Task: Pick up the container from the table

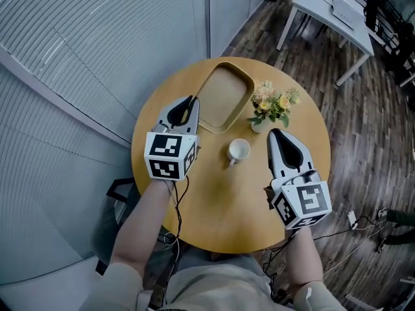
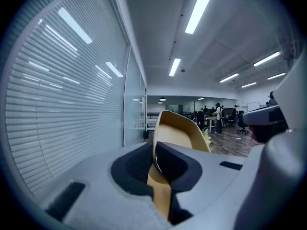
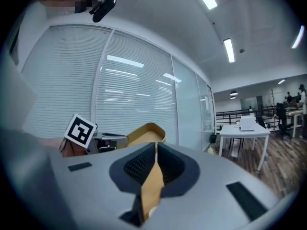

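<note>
The container, a shallow tan tray with rounded corners (image 1: 224, 96), hangs above the far part of the round wooden table (image 1: 214, 199). My left gripper (image 1: 188, 112) is shut on the tray's near left rim. In the left gripper view the tray (image 2: 180, 133) stands tilted, its thin rim (image 2: 154, 150) pinched between the dark pads. My right gripper (image 1: 275, 135) hovers over the table's right side, jaws shut with nothing in them. In the right gripper view (image 3: 156, 150) only the table surface shows through the slit, and the tray (image 3: 144, 132) is off to the left.
A white cup (image 1: 238, 151) stands mid-table between the grippers. A small vase of yellow flowers (image 1: 273, 105) sits right of the tray. A blind-covered glass wall (image 1: 84, 44) runs along the left. A white desk (image 1: 331, 8) stands at the back right.
</note>
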`<state>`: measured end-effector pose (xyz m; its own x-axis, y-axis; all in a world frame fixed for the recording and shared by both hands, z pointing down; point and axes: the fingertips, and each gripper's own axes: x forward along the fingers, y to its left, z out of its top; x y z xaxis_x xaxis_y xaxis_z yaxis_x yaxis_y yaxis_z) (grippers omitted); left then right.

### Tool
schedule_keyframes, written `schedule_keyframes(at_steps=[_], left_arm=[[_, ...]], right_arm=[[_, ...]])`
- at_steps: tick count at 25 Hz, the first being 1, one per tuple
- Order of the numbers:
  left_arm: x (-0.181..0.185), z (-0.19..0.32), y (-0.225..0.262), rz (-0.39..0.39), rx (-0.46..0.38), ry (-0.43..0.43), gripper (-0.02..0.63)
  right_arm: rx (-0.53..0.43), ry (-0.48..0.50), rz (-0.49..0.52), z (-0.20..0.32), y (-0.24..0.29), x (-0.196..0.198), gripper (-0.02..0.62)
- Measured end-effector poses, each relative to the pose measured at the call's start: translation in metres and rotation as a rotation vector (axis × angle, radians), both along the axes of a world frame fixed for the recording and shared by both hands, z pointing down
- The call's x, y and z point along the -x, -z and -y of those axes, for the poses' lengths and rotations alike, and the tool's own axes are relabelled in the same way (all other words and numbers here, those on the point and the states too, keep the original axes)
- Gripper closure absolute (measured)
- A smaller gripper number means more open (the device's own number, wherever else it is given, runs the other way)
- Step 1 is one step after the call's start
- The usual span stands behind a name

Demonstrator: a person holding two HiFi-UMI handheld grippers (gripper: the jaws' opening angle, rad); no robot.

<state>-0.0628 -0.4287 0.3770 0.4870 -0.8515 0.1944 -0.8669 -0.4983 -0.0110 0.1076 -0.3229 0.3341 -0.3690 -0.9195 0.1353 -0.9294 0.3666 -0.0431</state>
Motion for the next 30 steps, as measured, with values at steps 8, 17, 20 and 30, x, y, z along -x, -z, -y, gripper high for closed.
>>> schedule_keyframes(at_steps=[8,17,20,30], left_arm=[[0.015,-0.083,0.127,-0.028,-0.235,0.004,0.565],[0.023,-0.170,0.184,0.007,-0.394,0.001,0.565],[0.027,-0.187,0.182,-0.008,-0.398,0.009,0.565],[0.041,-0.219,0.139,-0.042,-0.310,0.037,0.567]], right_arm=[[-0.164,-0.018,-0.018,-0.047,0.082,0.000,0.561],[-0.290,-0.025,-0.108,-0.103,0.142,0.001,0.561],[-0.281,-0.007,-0.085,-0.115,0.142,0.001,0.561],[-0.246,0.033,-0.037,-0.136,0.112,0.006,0.561]])
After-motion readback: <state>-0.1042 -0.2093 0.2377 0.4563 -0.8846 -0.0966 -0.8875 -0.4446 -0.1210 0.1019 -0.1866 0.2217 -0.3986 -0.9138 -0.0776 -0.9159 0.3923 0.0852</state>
